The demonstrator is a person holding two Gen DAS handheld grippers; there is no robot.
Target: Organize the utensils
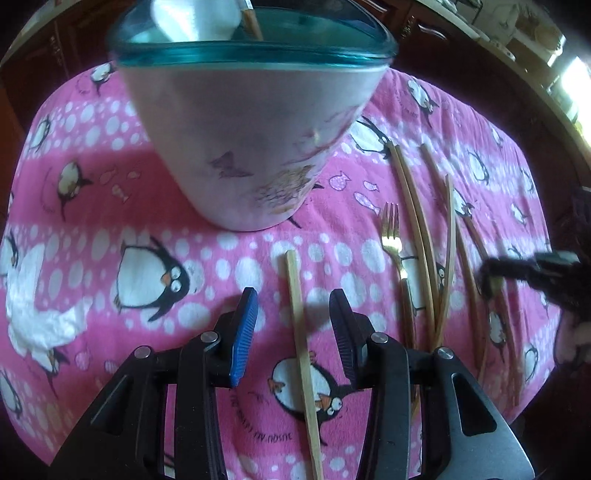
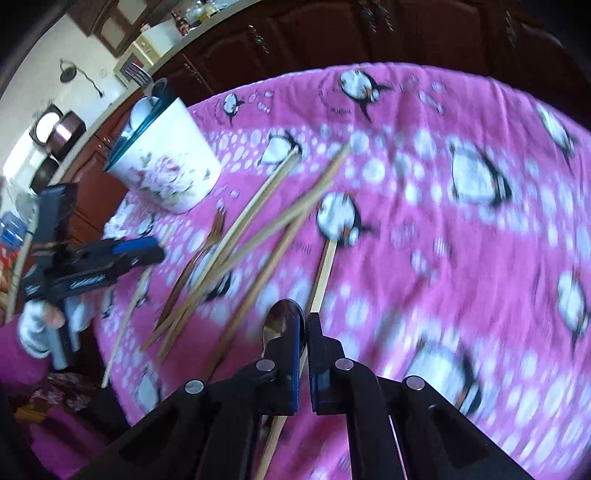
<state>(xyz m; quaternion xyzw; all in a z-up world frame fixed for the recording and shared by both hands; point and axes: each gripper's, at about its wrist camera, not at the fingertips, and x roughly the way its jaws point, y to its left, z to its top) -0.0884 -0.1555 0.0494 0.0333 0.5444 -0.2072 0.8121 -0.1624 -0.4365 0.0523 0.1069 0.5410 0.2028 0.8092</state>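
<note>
A white flowered cup with a teal rim [image 1: 243, 122] stands on the pink penguin cloth [image 1: 92, 177] and holds some utensils; it also shows in the right wrist view [image 2: 166, 166]. My left gripper [image 1: 293, 299] is open, its jaws on either side of a wooden chopstick [image 1: 301, 347] lying on the cloth. A gold fork [image 1: 392, 236] and several chopsticks [image 1: 417, 229] lie to its right. My right gripper [image 2: 306, 325] is shut on a metal spoon [image 2: 280, 325], above the cloth, with a chopstick [image 2: 325, 273] beneath it.
Crumpled white tissue [image 1: 33, 314] lies on the cloth at the left. Dark wooden cabinets [image 2: 332, 33] stand behind the table. The loose chopsticks and fork [image 2: 221, 240] cross each other between the two grippers.
</note>
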